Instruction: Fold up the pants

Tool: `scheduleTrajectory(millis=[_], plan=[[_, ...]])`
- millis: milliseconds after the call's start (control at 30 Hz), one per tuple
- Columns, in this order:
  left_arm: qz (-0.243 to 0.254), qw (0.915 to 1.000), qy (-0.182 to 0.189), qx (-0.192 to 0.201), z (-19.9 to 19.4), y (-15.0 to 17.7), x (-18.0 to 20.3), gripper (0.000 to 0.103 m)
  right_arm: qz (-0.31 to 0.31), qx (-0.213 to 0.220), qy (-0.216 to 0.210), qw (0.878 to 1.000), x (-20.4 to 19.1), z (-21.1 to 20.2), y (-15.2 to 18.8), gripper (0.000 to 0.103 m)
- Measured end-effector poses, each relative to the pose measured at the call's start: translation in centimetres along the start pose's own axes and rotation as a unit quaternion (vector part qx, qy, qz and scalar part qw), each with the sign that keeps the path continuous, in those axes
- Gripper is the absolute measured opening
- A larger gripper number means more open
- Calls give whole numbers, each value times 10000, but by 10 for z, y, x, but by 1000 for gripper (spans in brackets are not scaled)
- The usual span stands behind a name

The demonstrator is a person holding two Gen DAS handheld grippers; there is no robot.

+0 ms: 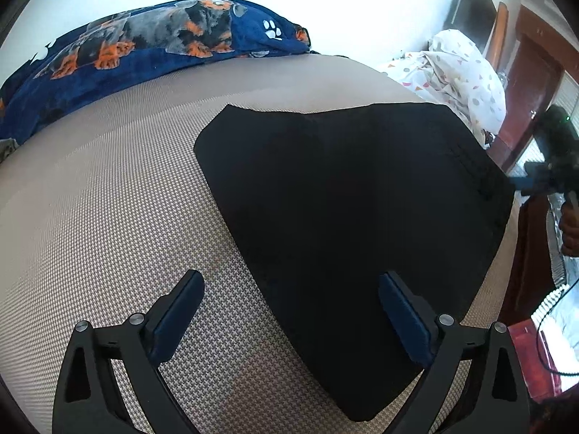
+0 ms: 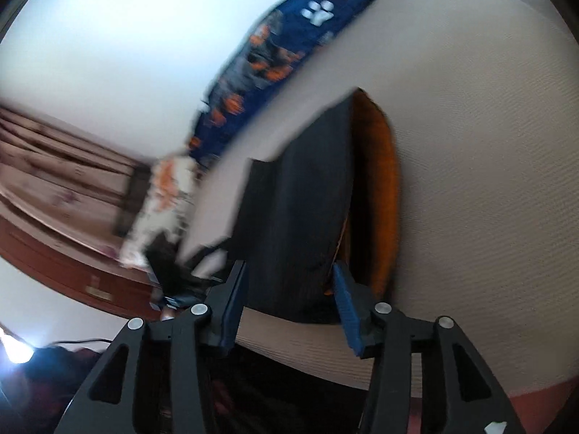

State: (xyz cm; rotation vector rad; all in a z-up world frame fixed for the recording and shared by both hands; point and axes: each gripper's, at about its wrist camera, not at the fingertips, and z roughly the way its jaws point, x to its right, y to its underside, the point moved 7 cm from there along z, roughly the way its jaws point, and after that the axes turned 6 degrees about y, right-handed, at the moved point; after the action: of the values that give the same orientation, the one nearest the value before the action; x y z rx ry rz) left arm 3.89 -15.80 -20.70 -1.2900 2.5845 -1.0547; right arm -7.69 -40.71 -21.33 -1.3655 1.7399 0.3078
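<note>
The left gripper is spread wide, nothing caught between the fingers, and it's held just above the tan woven bed surface. Its right finger is seen over the near part of the black pants, while the left finger is over bare bed.

Stuff around it: a blue blanket with dog and paw prints is bunched up far ahead and to the left, and a white sheet with coloured shapes is piled ahead to the right, past the pants. Dark red wooden furniture is seen off the right side of the bed. Nothing is lying between the gripper and the pants.

The pants are already folded into a flat dark slab. The long axis is run from just under the right finger away and slightly rightward, with the far end wider and the near end rounded.

The right gripper is seen at the far right edge of the left view, just beside the far right corner of the slab. In its own view, which is badly blurred, its fingers are held moderately apart and the pants are right in front of the tips, with an orange inner layer showing on the right side. Whether any cloth is actually touched can't be told from the blur. The blue blanket is ahead and up-left there.
</note>
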Motion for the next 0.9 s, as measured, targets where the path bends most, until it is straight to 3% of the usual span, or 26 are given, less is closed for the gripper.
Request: scheduleTrajectory(millis=[133,167,233,567,700,900], plan=[[-24,10000,2,-12,0,0,-1,97,-9,-135,266,9996,13,7,9,43],[-32,10000,-3,-15,1,-1,-1,97,-94,-141,444,9989,14,9,11,39],[-58,10000,-4,-28,1,-1,-3,98,-301,-174,798,9962,15,12,10,17],[-234,9997,33,-118,3,-1,-12,99,-837,-148,1098,9903,-13,-13,23,12],[-225,9997,20,-115,4,1,-12,100,-595,-302,1294,9893,8,-4,34,11],[-208,9997,-7,-100,4,1,-11,101,-326,-299,1204,9917,24,0,37,10]])
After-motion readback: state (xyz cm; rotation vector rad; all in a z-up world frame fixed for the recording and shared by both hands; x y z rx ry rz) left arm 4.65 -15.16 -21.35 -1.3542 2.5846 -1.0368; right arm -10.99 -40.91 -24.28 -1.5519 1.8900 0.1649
